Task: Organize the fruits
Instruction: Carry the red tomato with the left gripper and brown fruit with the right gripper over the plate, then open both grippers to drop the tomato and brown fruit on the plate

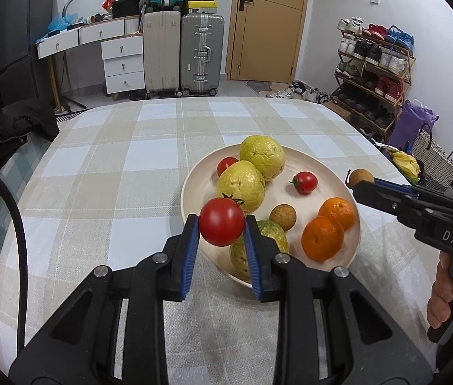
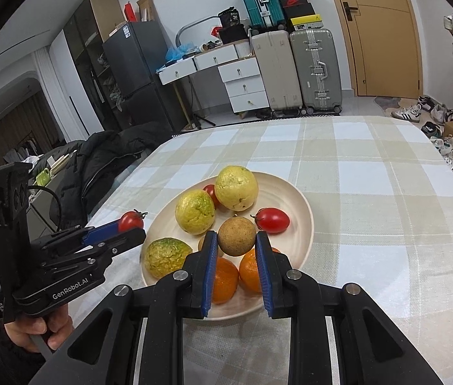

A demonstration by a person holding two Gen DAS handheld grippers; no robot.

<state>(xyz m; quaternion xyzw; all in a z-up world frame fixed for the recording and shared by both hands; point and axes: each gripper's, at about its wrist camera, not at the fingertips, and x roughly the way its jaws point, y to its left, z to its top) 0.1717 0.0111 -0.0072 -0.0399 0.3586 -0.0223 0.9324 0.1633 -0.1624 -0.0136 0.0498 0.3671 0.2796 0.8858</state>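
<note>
My left gripper point(image 1: 222, 224) is shut on a red tomato point(image 1: 222, 226) and holds it above the near left rim of a cream plate point(image 1: 194, 176). My right gripper point(image 2: 236, 239) is shut on a brown longan point(image 2: 236, 236) above the plate point(image 2: 300, 205); it shows in the left wrist view point(image 1: 359, 178) at the plate's right edge. On the plate lie three yellow-green guavas point(image 1: 262, 157), two oranges point(image 1: 322, 239), two small tomatoes point(image 1: 305, 182) and another longan point(image 1: 283, 217).
The plate sits on a table with a checked cloth point(image 1: 114, 166). A black jacket point(image 1: 4, 128) lies at the table's left edge. Suitcases point(image 1: 202, 54), white drawers point(image 1: 120, 61) and a shoe rack point(image 1: 377, 64) stand beyond the table.
</note>
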